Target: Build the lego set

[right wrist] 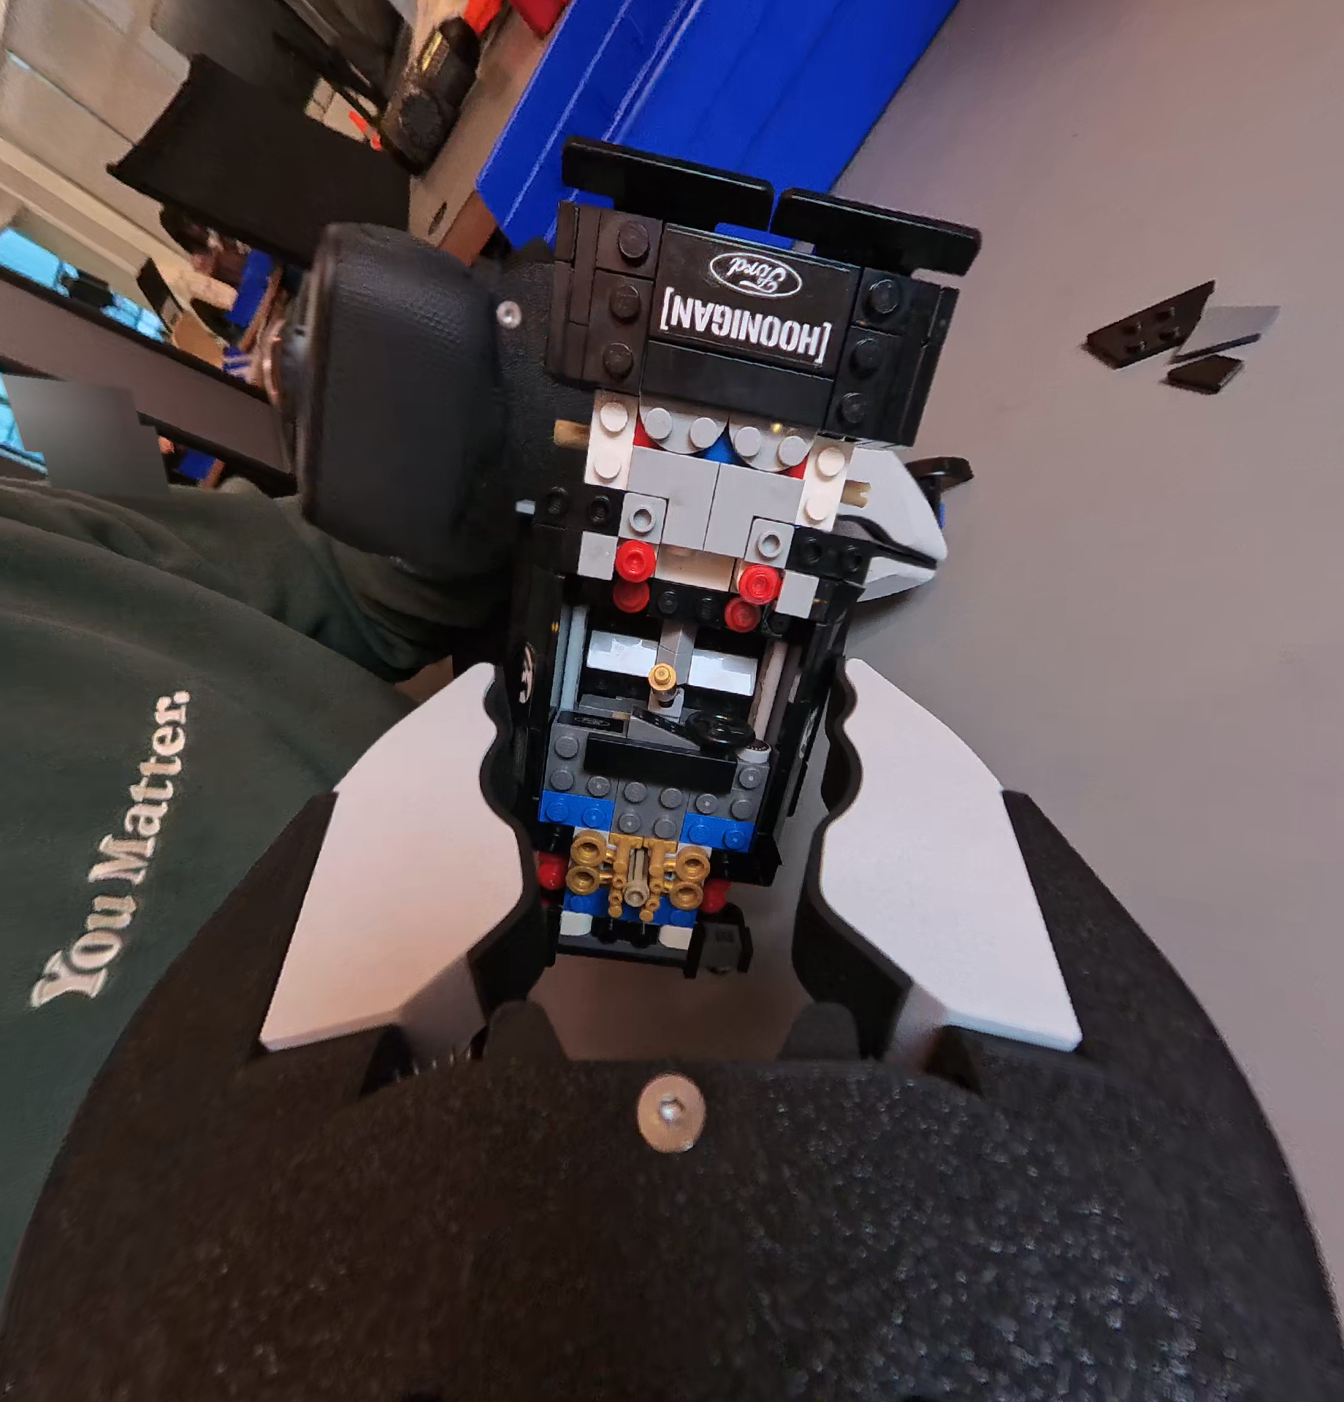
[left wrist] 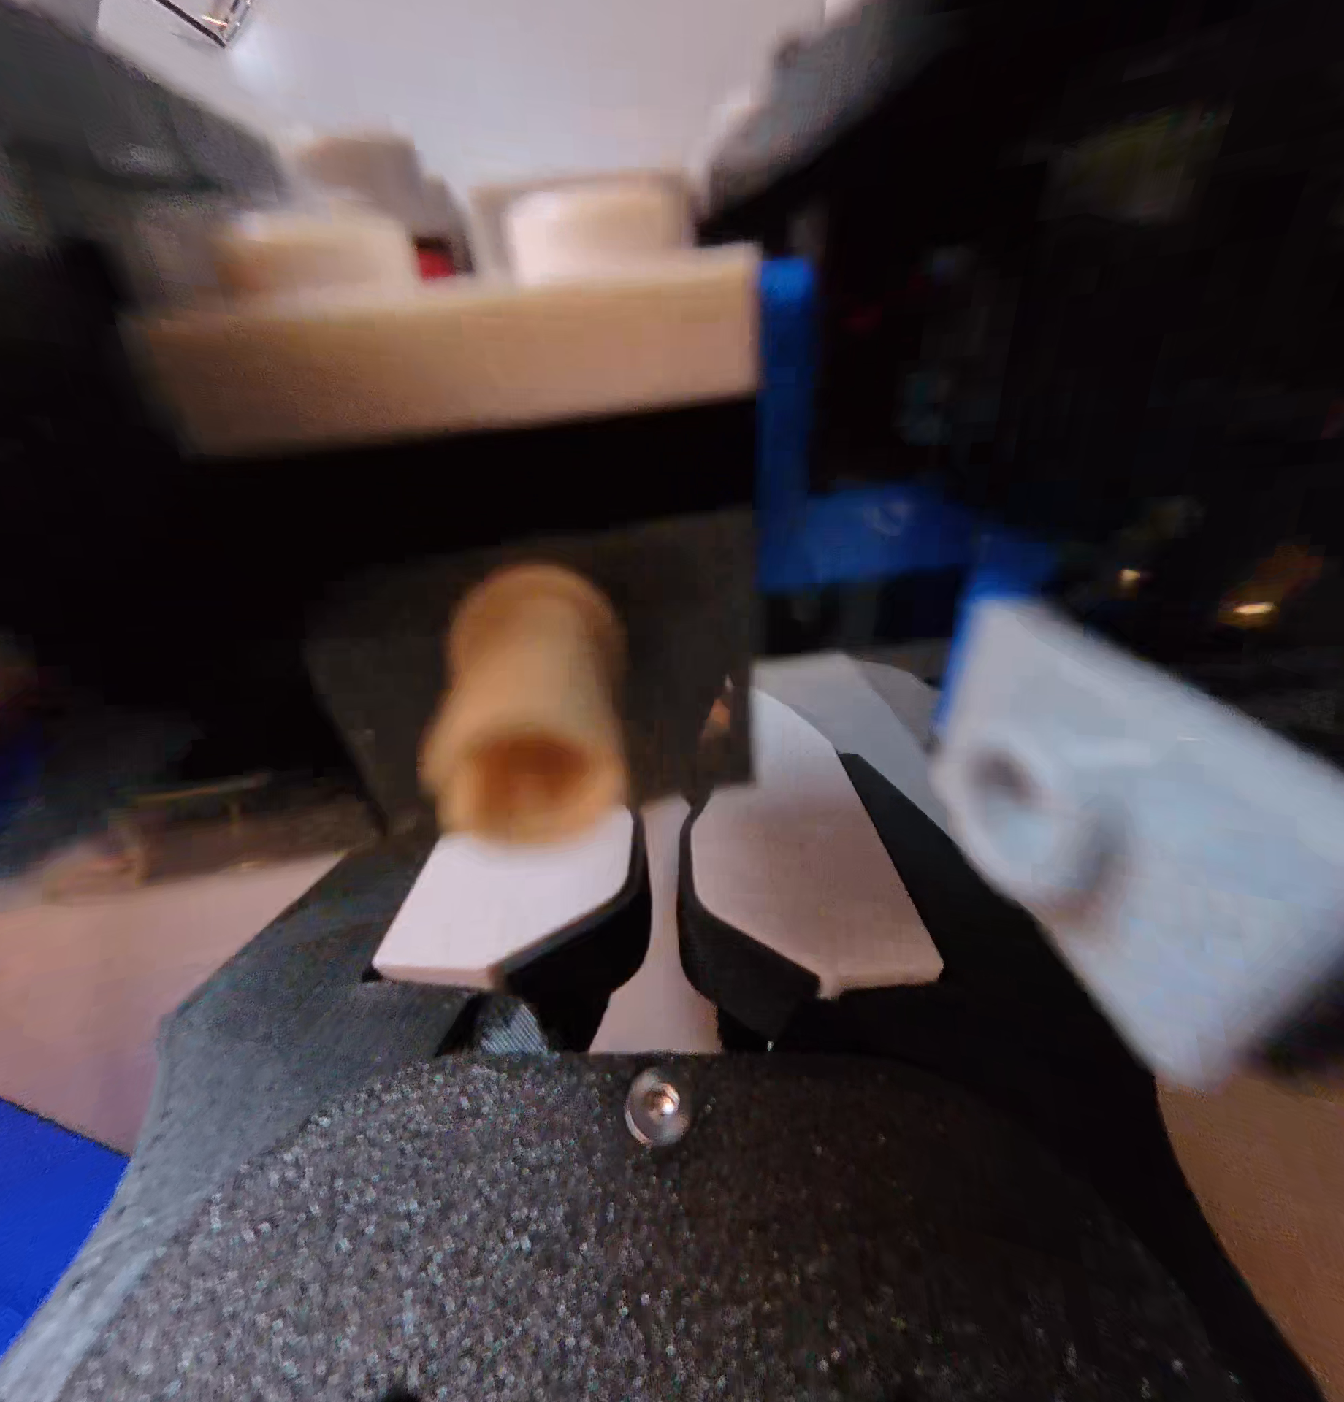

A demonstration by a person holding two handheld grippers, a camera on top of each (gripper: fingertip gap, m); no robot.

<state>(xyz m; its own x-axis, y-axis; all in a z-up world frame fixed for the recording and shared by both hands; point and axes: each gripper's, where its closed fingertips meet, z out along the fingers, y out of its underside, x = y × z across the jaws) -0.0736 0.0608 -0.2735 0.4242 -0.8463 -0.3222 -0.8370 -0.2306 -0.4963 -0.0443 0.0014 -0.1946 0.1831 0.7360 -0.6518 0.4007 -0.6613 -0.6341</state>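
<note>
My right gripper (right wrist: 673, 819) clamps the lego car (right wrist: 718, 607) by its sides above the grey table (right wrist: 1185, 683). My left gripper (left wrist: 657, 827), nearly closed, perhaps touches a blurred tan peg (left wrist: 532, 705).

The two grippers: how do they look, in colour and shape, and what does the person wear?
The left gripper and the right gripper look alike: a black, grainy-textured body with one silver screw in the middle, and two black fingers that carry flat, pale grey-white angular pads. The right gripper's fingers have wavy inner edges. No cables are visible. The person wears a dark green sweatshirt with pale lettering.
</note>
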